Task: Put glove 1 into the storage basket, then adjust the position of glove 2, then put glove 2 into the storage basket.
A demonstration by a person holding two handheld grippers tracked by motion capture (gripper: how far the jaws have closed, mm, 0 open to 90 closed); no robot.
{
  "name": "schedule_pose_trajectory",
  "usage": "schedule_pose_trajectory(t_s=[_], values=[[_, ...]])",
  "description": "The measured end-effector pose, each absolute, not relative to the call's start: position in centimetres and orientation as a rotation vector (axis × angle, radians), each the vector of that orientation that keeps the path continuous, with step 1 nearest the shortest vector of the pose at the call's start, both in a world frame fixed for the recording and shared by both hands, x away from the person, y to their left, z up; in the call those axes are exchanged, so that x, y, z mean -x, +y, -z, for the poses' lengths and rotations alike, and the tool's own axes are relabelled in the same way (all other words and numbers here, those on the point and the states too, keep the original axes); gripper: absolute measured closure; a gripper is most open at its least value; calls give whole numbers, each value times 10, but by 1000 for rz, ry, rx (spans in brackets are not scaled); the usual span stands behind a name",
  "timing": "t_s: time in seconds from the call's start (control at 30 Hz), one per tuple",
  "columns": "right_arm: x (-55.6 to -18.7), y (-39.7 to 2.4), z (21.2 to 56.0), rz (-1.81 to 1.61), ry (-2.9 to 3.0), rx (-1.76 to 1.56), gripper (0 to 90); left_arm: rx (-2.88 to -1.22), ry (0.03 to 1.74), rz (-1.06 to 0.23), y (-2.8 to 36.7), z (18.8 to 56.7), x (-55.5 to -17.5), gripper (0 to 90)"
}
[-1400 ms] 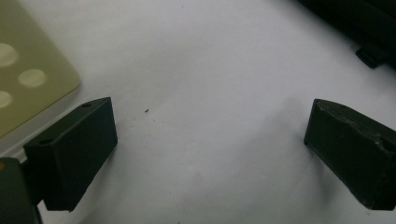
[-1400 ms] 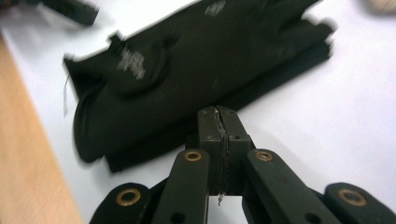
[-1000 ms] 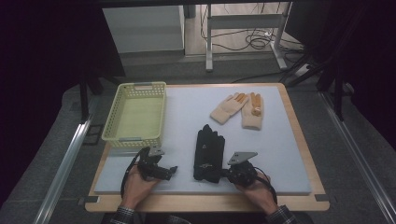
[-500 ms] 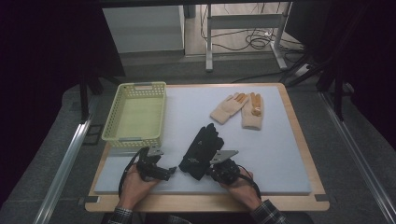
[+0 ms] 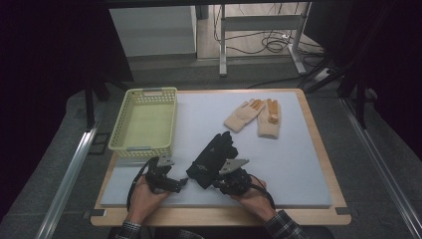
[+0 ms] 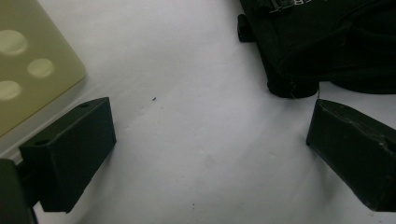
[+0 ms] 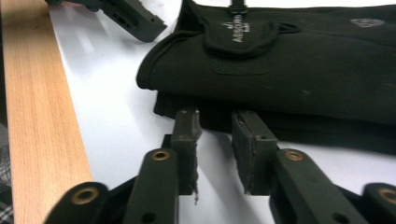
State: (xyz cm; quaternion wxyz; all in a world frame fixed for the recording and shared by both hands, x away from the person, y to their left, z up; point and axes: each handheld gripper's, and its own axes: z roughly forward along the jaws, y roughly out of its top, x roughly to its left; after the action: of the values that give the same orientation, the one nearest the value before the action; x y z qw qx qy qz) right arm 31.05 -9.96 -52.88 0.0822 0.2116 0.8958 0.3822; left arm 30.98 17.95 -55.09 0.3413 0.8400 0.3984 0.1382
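Black gloves (image 5: 211, 158) lie stacked on the tabletop (image 5: 293, 164), near the front edge between both tools, right of the basket (image 5: 144, 122). Soft, light, floppy fabric: should fold and drape, not slip much. Right tool (image 7: 215, 133) has just been opening, jaws narrow at the cuff hem, nothing clamped. Left tool (image 6: 205, 154) stands wide, empty. Best grab looks like the thicker cuff edge, both layers.

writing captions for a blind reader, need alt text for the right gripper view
The right gripper points its two slightly parted black jaws at the cuff edge of stacked black gloves on a white mat, nothing between them; the mat's wooden border runs along the left.
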Motion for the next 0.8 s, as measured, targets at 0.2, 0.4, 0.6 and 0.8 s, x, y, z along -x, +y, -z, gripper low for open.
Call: schedule_pose_trajectory(t_s=[0.2, 0.4, 0.6, 0.8], values=[[-316, -118, 522, -1132, 2641, -676, 571, -2184, 1039, -361, 179, 551, -310, 17], [-321, -140, 518, -1108, 2594, -733, 467, -2179, 1043, -360, 179, 551, -309, 15], [-328, -164, 518, -1075, 2535, -798, 379, -2177, 1044, -358, 179, 551, -310, 15], [-334, -188, 519, -1041, 2492, -868, 294, -2176, 1044, -357, 179, 551, -310, 15]])
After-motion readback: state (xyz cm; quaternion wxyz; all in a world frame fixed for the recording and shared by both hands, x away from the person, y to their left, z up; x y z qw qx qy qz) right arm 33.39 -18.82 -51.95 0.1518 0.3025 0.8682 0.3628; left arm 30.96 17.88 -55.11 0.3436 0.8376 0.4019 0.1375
